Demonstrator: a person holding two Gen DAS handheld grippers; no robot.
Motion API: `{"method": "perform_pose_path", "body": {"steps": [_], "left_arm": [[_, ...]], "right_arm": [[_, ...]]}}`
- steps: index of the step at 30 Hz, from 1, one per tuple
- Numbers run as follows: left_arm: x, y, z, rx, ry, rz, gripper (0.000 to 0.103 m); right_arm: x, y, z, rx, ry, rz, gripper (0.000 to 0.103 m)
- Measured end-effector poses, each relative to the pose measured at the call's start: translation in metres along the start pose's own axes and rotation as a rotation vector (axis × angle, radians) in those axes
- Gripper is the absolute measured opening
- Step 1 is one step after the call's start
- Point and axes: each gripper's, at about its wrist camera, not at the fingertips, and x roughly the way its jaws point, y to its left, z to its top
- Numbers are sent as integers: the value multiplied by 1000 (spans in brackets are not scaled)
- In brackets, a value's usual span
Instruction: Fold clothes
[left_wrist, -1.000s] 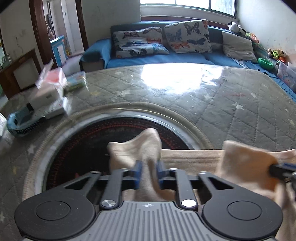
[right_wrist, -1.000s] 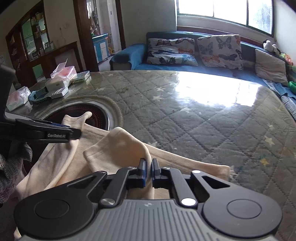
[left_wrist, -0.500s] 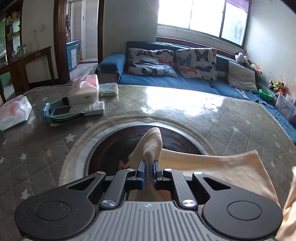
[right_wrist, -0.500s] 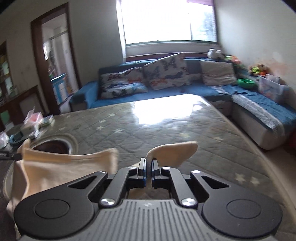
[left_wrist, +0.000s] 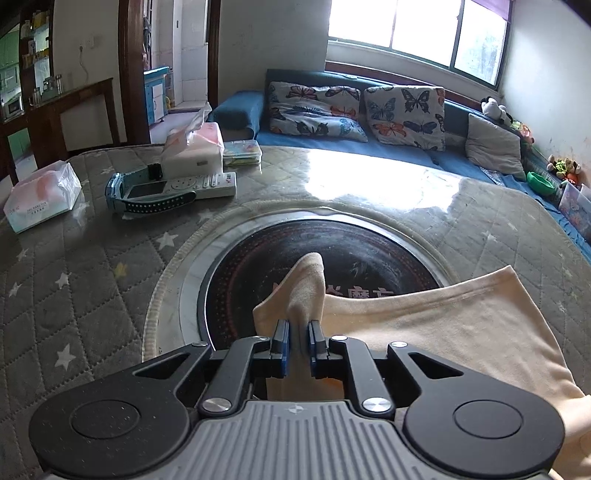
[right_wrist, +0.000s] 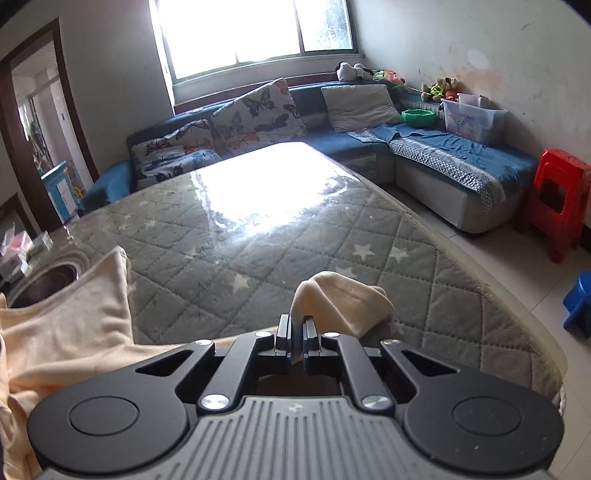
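A cream garment (left_wrist: 443, 325) is stretched across the near part of the quilted grey table. My left gripper (left_wrist: 298, 334) is shut on one bunched corner of it, above the round dark burner (left_wrist: 354, 254) set in the table. My right gripper (right_wrist: 296, 330) is shut on another corner of the same garment (right_wrist: 66, 325), near the table's right edge; a fold of cloth sticks out past its fingertips. The cloth between the two grippers hangs slack at the left of the right wrist view.
Tissue packs (left_wrist: 40, 199), a remote (left_wrist: 199, 184) and a blue strapped device (left_wrist: 147, 197) lie at the table's far left. A blue sofa (left_wrist: 351, 147) with pillows runs behind the table. A red stool (right_wrist: 557, 206) and a blue stool (right_wrist: 580, 302) stand right of the table edge (right_wrist: 517, 306).
Both grippers have kept their hold and moved apart. The right gripper swung to the right toward the table edge, and the garment has spread out between them.
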Motion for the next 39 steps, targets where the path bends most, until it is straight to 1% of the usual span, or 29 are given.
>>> {"method": "perform_pose_path", "body": {"steps": [3,4,7,9,11,12,13,14,16,18,19,21,22,23,24,25,26,29,32,37,39], "left_arm": [[-2,0,2,0,-19,16,13],[-4,1,2,-2,-25,13,10],[-6,2,2,14,-37,3,8],[-4,-2,3,19,-35,1,8],[-2,-6,5,23,-32,0,11],[-1,-9,6,25,-31,0,13],[0,-11,7,26,-30,0,23],[1,-13,8,28,-28,-1,37],[7,-19,12,43,-28,19,49],[13,-24,16,56,-30,46,50],[17,-26,18,56,-26,52,52],[26,-28,22,59,-16,70,52],[31,-28,23,63,-9,83,51],[35,-28,24,66,-2,95,47],[40,-28,25,70,5,108,39],[42,-26,25,62,17,102,19],[44,-23,26,52,29,92,13],[31,-14,24,19,-3,77,8],[7,-5,22,-20,-51,55,6],[-50,19,13,-89,-146,30,5],[-77,31,5,-113,-185,10,5]], "right_arm": [[3,4,-5,-19,11,-7,5],[3,5,-6,-21,10,-11,5],[1,9,-8,-13,13,-7,5],[2,10,-8,-13,14,-9,5],[3,12,-9,-13,15,-10,5],[3,12,-9,-14,14,-12,6],[4,13,-9,-15,14,-12,6],[4,13,-10,-16,14,-11,6],[2,13,-9,-17,12,-12,8],[1,10,-8,-15,12,-12,12],[1,9,-8,-12,11,-13,12],[1,6,-8,0,14,-14,14],[1,5,-8,5,13,-15,15],[1,4,-7,9,12,-17,15],[1,2,-7,11,10,-20,15],[1,2,-7,11,10,-23,15],[1,1,-8,12,9,-26,15],[0,-2,-9,11,5,-36,15],[0,-5,-9,12,1,-53,15],[0,-11,-8,19,-5,-75,15],[-2,-14,-9,26,-4,-79,15]]}}
